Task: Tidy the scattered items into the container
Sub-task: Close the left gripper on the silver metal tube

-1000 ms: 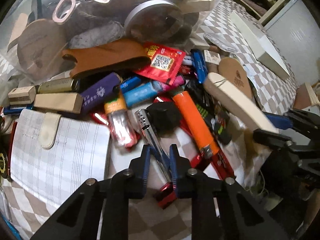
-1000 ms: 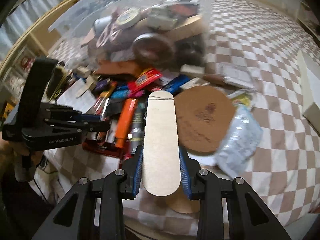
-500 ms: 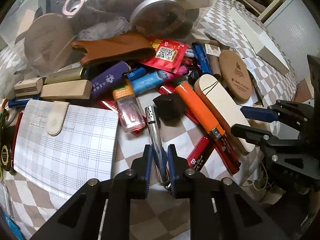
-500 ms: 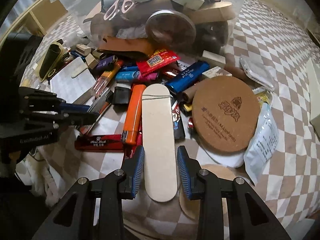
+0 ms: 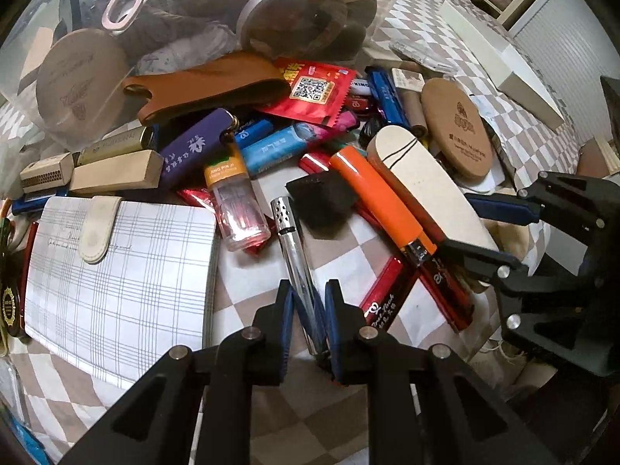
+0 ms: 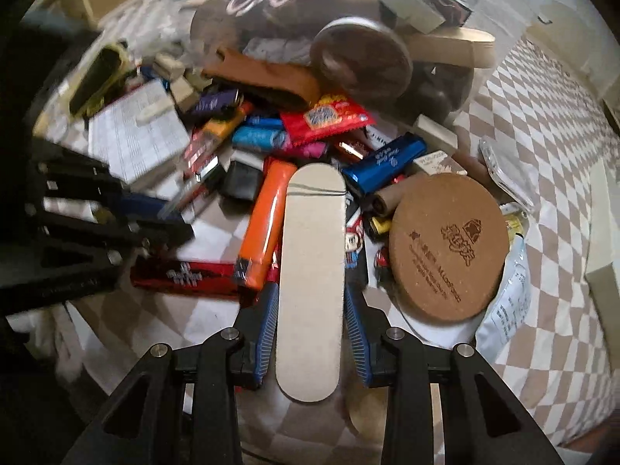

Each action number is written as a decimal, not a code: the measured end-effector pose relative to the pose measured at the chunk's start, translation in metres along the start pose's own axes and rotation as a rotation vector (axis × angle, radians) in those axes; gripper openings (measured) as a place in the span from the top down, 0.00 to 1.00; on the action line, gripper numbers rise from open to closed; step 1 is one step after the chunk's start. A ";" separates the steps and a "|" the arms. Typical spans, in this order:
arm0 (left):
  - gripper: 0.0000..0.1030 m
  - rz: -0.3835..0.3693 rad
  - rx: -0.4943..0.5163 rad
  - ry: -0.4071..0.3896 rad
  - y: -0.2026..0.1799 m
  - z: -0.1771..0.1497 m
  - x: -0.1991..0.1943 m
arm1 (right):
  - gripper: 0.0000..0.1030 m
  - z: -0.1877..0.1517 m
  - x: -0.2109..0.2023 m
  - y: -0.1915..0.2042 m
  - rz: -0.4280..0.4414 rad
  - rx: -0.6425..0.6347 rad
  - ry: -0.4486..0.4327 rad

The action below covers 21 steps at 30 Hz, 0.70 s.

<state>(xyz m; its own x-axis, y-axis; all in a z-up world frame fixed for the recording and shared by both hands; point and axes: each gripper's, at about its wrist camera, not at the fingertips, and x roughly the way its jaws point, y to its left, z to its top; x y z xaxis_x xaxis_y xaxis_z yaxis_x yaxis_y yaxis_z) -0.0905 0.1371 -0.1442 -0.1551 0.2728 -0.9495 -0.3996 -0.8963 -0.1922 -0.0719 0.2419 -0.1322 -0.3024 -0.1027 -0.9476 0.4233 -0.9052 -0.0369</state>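
A clear plastic container [image 5: 97, 89] full of items stands at the back; it also shows in the right wrist view [image 6: 484, 89]. My left gripper [image 5: 308, 306] is shut on a silver metal tube [image 5: 292, 248] and holds it over the checkered cloth. My right gripper [image 6: 312, 310] straddles a pale oval wooden board [image 6: 312, 271] lying on the pile; its jaws stand slightly apart from the board's edges. The board also shows in the left wrist view [image 5: 430, 190]. An orange lighter [image 6: 267, 224] lies left of the board.
A plaid wallet [image 5: 116, 271] lies at the left. Red lighters [image 5: 383, 302], a blue lighter [image 6: 383, 162], a red sachet [image 5: 310, 93], a brown leather case [image 5: 209, 85] and a round cork coaster [image 6: 445, 248] crowd the cloth. A white box [image 5: 500, 62] lies far right.
My left gripper has pulled back with the silver tube in it. My right gripper has opened off the wooden board and lowered it onto the pile, closer to the container.
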 end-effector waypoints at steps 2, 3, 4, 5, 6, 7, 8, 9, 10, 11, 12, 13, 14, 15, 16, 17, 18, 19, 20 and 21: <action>0.84 0.001 0.001 -0.001 0.000 0.000 0.000 | 0.66 -0.001 0.001 -0.001 0.001 0.000 0.000; 0.84 0.002 0.002 -0.001 0.000 0.000 0.001 | 0.66 -0.002 0.001 -0.002 0.001 0.000 -0.001; 0.84 0.001 0.002 0.000 0.000 0.000 0.001 | 0.66 -0.003 0.002 -0.002 0.002 0.000 -0.001; 0.84 0.001 0.003 0.002 0.000 0.000 0.001 | 0.66 -0.003 0.002 -0.003 0.002 0.000 -0.001; 0.84 -0.001 0.002 0.002 0.000 0.000 0.001 | 0.66 -0.004 0.002 -0.003 0.002 0.000 -0.001; 0.84 -0.005 -0.004 0.001 0.001 0.001 0.001 | 0.66 -0.004 0.003 -0.004 0.003 0.000 -0.002; 0.84 -0.009 -0.009 -0.001 0.001 0.001 0.001 | 0.66 -0.004 0.004 -0.007 0.011 0.013 -0.005; 0.84 -0.013 -0.014 -0.003 0.002 0.001 0.000 | 0.66 -0.004 0.004 -0.008 0.017 0.023 -0.009; 0.84 -0.018 -0.018 -0.006 0.002 0.001 -0.001 | 0.66 -0.003 0.003 -0.010 0.021 0.032 -0.012; 0.84 -0.023 -0.021 -0.009 0.003 0.001 -0.002 | 0.66 -0.003 0.002 -0.011 0.025 0.040 -0.015; 0.85 -0.028 -0.024 -0.011 0.003 0.001 -0.003 | 0.66 -0.002 0.002 -0.012 0.029 0.048 -0.018; 0.85 -0.032 -0.026 -0.011 0.004 0.001 -0.004 | 0.66 -0.001 0.001 -0.013 0.033 0.056 -0.022; 0.86 -0.036 -0.027 -0.011 0.004 0.001 -0.005 | 0.66 -0.001 -0.001 -0.013 0.035 0.059 -0.027; 0.87 -0.036 -0.024 -0.011 0.005 0.000 -0.007 | 0.66 0.000 -0.003 -0.013 0.039 0.062 -0.033; 0.87 -0.035 -0.022 -0.013 0.005 0.000 -0.009 | 0.66 0.001 -0.005 -0.013 0.047 0.069 -0.040; 0.88 -0.034 -0.020 -0.018 0.005 0.000 -0.011 | 0.66 0.003 -0.006 -0.013 0.058 0.077 -0.048; 0.88 -0.037 -0.021 -0.023 0.006 0.000 -0.013 | 0.66 0.004 -0.009 -0.013 0.066 0.085 -0.055; 0.89 -0.042 -0.025 -0.029 0.007 0.000 -0.016 | 0.66 0.006 -0.012 -0.015 0.074 0.093 -0.062; 0.89 -0.047 -0.030 -0.036 0.008 0.000 -0.019 | 0.65 0.006 -0.015 -0.015 0.074 0.098 -0.068; 0.89 -0.052 -0.032 -0.041 0.008 0.000 -0.021 | 0.66 0.009 -0.017 -0.013 0.070 0.101 -0.074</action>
<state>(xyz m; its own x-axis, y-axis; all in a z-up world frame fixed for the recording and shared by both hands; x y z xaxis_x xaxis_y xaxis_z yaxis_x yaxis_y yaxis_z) -0.0907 0.1242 -0.1254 -0.1723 0.3325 -0.9272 -0.3786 -0.8913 -0.2493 -0.0806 0.2518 -0.1130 -0.3386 -0.1940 -0.9207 0.3583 -0.9314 0.0645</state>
